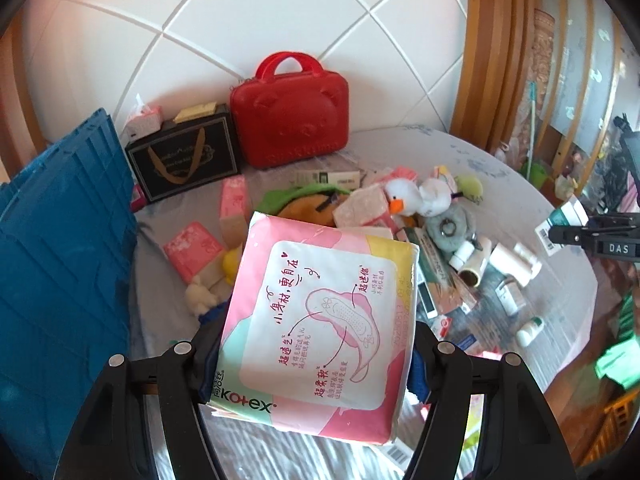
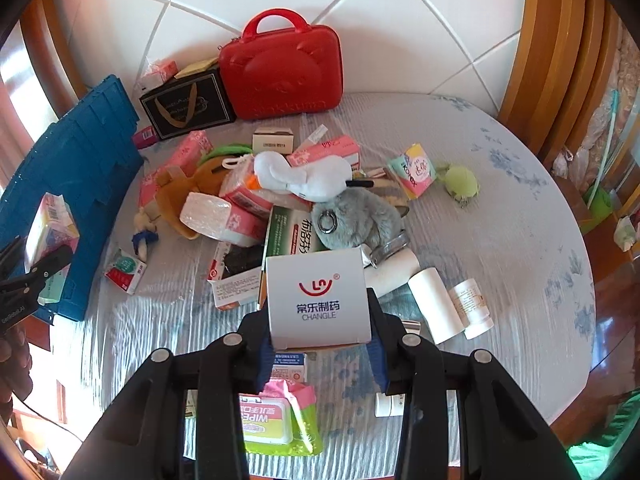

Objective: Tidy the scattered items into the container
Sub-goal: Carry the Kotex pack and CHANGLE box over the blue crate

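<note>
The left tool (image 1: 316, 344) grips a pink Kotex pad pack (image 1: 320, 320) between its two fingers, the pack held clear above the desk (image 1: 460, 148) and filling the middle of the left wrist view. The right tool (image 2: 320, 344) is clamped on a white Changle medicine box (image 2: 318, 300), likewise lifted off the cloth-covered desk. The blue crate (image 1: 60, 240), the container for the clutter, stands to the left of both tools at the desk's edge, its ribbed wall facing them. Ahead of the tools lies the heap that has yet to be tidied: a white plush duck (image 2: 304, 176) lying on a grey fluffy keyring toy (image 2: 356, 216), pink tissue packs (image 2: 188, 152), a green medicine carton (image 2: 292, 232) and an orange plush (image 2: 180, 196), all touching or overlapping one another. To the right of the right tool lie a white paper roll (image 2: 434, 304) and a white pill bottle (image 2: 470, 306), side by side and just beside each other. Directly below the right tool lies a green-and-pink wipes pack (image 2: 280, 424). Far ahead, against the tiled wall, a red bear-embossed case (image 1: 288, 112) stands upright next to a black gift bag (image 1: 184, 160). A small green plush (image 2: 460, 184) lies apart from the heap, ahead and to the right.
</note>
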Motion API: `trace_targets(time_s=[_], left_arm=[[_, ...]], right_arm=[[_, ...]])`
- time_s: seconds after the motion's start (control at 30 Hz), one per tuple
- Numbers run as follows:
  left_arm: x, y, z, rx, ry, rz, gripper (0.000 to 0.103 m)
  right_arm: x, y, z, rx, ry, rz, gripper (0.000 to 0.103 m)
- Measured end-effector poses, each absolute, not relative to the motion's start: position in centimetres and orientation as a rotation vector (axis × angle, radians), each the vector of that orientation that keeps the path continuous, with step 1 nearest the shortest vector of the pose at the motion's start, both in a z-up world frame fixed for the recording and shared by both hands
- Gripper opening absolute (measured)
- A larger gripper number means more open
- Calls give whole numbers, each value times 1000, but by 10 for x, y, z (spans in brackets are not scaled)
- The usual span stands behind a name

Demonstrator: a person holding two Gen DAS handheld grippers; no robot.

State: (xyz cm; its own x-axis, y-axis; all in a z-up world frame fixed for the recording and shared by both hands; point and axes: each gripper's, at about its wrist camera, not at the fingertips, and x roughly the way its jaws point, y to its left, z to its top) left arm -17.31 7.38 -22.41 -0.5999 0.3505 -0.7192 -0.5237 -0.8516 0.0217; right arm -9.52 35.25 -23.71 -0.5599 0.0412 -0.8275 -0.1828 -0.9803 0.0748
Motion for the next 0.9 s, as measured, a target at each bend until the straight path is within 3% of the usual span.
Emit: trace_targets(time_s=[0.33,0.9], left_arm=[[-174,65,-168,-945,293,2517,69],[-159,61,-147,-913,302,2575,69]], right_arm=[[-89,348,-191,-1305,203,2713,37],[-88,337,-179,-1285,214,2779,37]])
